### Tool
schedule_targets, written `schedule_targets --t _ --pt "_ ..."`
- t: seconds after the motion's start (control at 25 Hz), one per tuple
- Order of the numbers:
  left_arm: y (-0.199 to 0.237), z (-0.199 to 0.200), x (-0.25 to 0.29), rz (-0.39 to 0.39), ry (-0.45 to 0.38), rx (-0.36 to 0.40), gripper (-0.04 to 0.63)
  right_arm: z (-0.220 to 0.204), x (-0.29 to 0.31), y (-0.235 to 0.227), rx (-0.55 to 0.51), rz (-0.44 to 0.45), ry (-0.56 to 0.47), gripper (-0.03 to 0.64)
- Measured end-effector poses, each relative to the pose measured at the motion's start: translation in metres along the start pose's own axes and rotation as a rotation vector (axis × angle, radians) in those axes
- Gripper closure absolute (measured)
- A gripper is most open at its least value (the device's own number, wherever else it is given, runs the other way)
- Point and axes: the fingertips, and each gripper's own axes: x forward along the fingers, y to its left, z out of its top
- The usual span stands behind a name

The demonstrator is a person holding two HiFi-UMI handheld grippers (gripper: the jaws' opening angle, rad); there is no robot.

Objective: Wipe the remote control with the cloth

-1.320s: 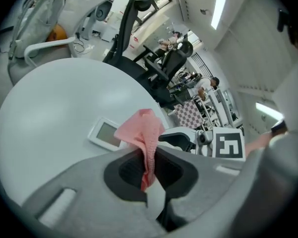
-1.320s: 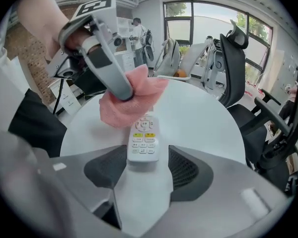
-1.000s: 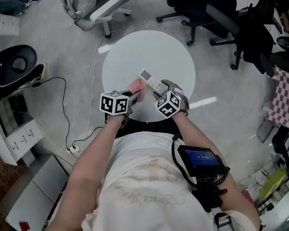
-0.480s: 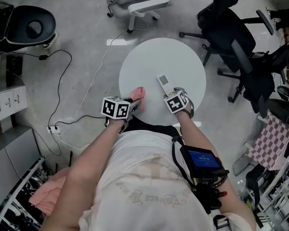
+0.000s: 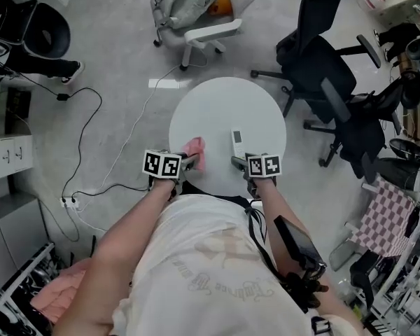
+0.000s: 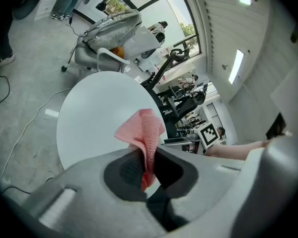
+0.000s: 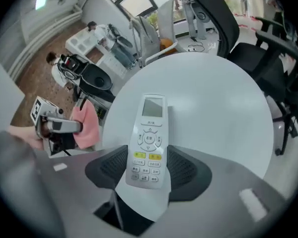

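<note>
- Pink cloth [image 6: 141,133] is pinched in the left gripper [image 6: 146,155], whose jaws are pressed together on a fold. The rest stands up past the tips, above the near left part of the round white table [image 5: 224,103].
- White remote [image 7: 150,143] lies on the table to the right of the cloth, apart from it, with its screen end pointing away from the person.
- Around its button end sits the right gripper [image 7: 148,160], jaws wide and closing, with the dark pads against the two long sides.
</note>
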Motion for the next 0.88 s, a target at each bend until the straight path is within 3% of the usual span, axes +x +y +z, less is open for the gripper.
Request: schedule_targets --t 0.2,0.44,0.64,0.88 --pt "-0.022 0.01 0.01 -0.077 -0.004 -0.016 0.572 0.016 -0.028 0.025 0.113 0.197 -0.169 0.36" --pt "-0.076 0.039 0.025 -0.266 -0.053 -0.105 0.572 0.05 -0.085 0.053 0.06 0.382 -0.396 0.359" --pt "-0.106 0.049 0.025 -0.306 -0.046 -0.072 0.572 0.064 -0.117 0.076 0.021 0.437 -0.501 0.359" --pt "-0.137 0.055 0.015 -0.334 0.005 0.019 0.572 0.087 -0.147 0.112 -0.034 0.523 -0.612 0.359"
